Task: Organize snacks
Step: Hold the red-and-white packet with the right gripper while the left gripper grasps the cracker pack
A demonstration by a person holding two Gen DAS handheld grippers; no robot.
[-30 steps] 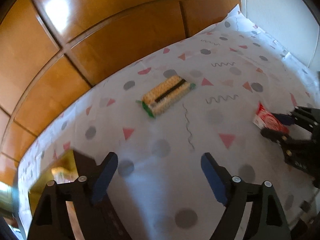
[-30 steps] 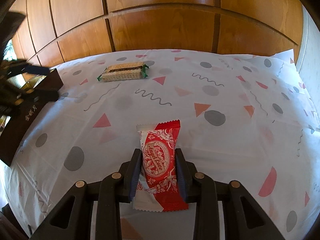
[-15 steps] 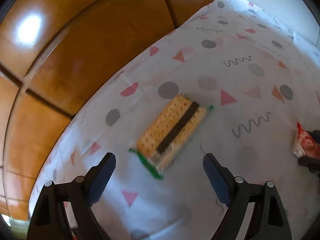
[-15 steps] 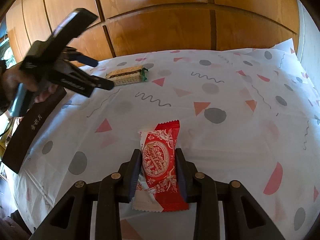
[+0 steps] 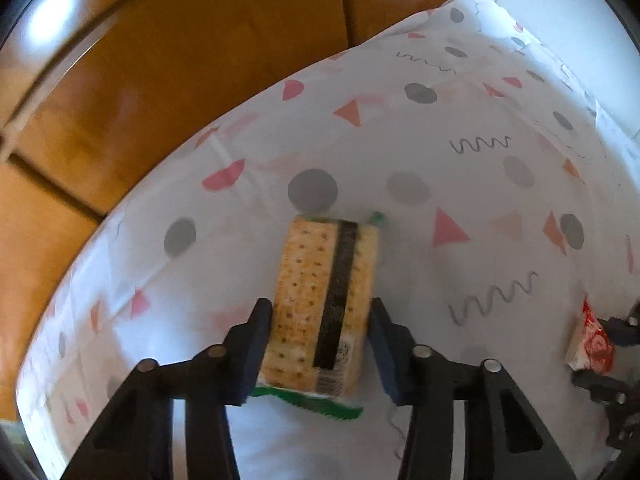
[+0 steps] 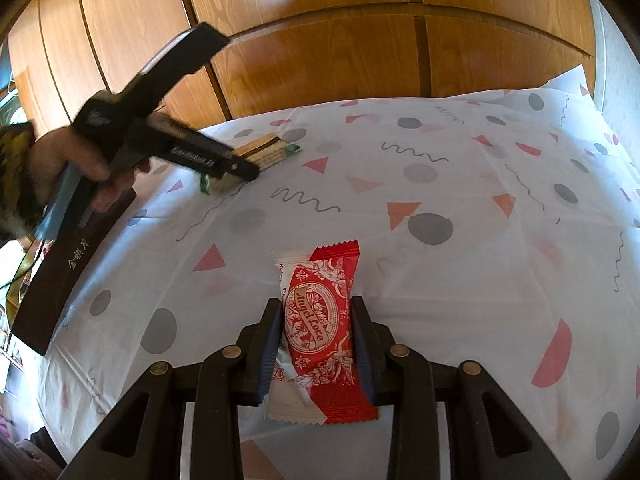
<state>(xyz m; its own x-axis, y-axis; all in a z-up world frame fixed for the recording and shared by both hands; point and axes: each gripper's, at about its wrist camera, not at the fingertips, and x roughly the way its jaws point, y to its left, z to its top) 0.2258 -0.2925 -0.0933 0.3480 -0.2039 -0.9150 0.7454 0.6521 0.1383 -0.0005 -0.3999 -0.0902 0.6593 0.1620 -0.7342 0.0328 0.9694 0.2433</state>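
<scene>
A cracker sandwich pack (image 5: 320,288) with a dark filling stripe and green wrapper ends lies on the patterned tablecloth (image 5: 440,184). My left gripper (image 5: 320,312) points down over it. Its jaws are closing, and both blue pads touch the pack's long sides. In the right wrist view the same pack (image 6: 264,152) shows under the left gripper (image 6: 244,168), which a hand (image 6: 80,160) holds. My right gripper (image 6: 316,308) is shut on a red and white snack packet (image 6: 320,320) that rests on the cloth. That packet (image 5: 592,340) also shows at the right edge of the left wrist view.
A dark brown box (image 6: 60,272) with pale lettering sits at the table's left edge. Wooden panels (image 6: 320,60) stand behind the table. A pale wall (image 5: 560,20) borders the far right corner.
The left gripper swept across the table to the cracker pack and dropped around it, and its jaws narrowed onto the pack's sides. The right gripper and its packet stayed still.
</scene>
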